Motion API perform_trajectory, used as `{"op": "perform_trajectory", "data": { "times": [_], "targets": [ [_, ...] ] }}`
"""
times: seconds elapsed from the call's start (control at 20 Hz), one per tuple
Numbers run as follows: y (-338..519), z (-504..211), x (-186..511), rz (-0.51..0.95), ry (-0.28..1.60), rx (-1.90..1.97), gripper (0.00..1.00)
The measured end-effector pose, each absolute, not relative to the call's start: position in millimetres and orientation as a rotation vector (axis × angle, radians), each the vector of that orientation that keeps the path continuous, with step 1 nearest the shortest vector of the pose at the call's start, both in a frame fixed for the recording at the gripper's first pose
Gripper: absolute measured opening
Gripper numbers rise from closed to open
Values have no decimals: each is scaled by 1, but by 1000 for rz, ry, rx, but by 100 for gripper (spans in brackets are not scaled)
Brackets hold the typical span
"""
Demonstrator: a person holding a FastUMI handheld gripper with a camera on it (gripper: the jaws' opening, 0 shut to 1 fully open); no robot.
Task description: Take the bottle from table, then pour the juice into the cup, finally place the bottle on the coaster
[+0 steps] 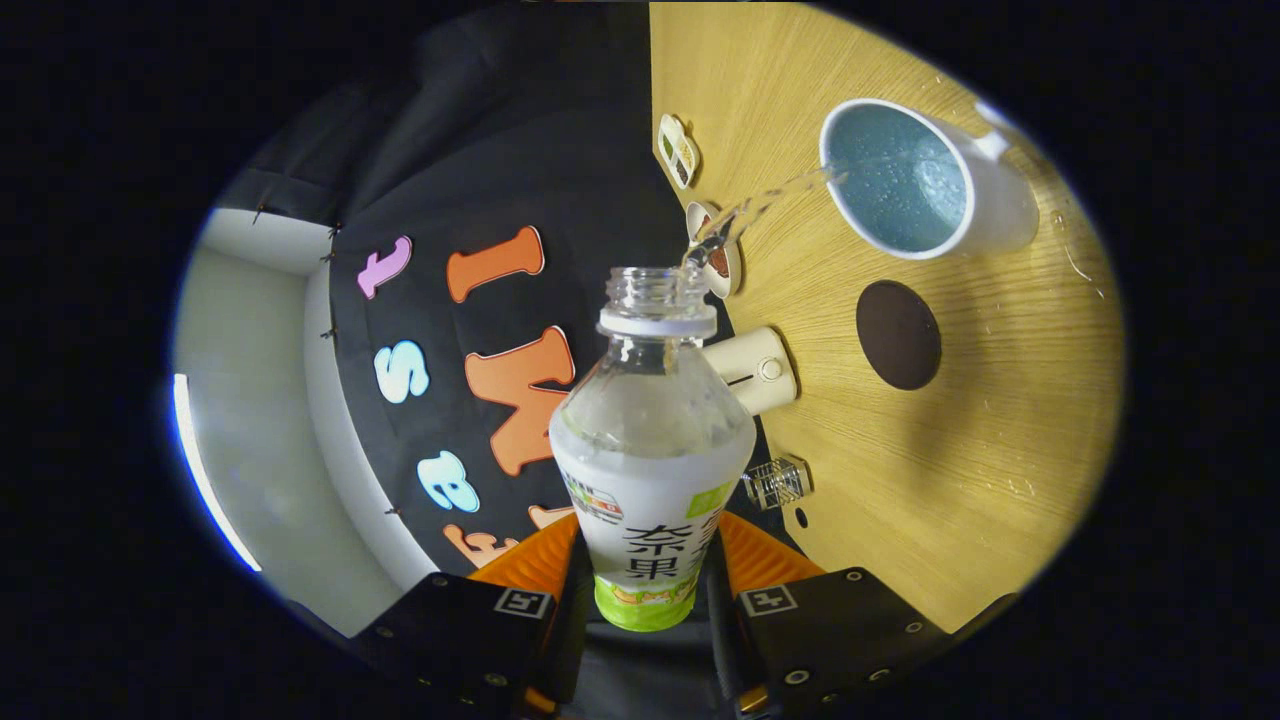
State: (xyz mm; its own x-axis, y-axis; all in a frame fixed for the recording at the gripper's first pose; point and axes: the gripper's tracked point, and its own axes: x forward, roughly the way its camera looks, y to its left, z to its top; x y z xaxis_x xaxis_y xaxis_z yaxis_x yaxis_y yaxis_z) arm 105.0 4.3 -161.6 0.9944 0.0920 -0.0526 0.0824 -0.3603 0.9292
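Gripper [650, 590] clamped on bottle [652, 470], both fingers pressing its label. Bottle tipped on its side so the open neck aims at the cup [905, 180], 1 o'clock from the mouth. Clear stream arcing in; cup partly filled. Coaster [898, 334] at 3 o'clock, bare.
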Motion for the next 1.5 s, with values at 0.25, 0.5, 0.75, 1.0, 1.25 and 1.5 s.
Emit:
{"op": "perform_trajectory", "data": {
  "times": [0.25, 0.5, 0.75, 1.0, 1.25, 1.5],
  "targets": [
    [6, -163, 108, 9, 130, 1947, 54],
    [6, -161, 108, 7, 132, 1955, 54],
    [2, -160, 105, -2, 124, 1970, 55],
    [2, -153, 105, 7, 113, 2001, 55],
    [-3, -146, 109, 5, 97, 2038, 55],
    [-12, -139, 109, 13, 61, 2086, 55]
  ]
}}
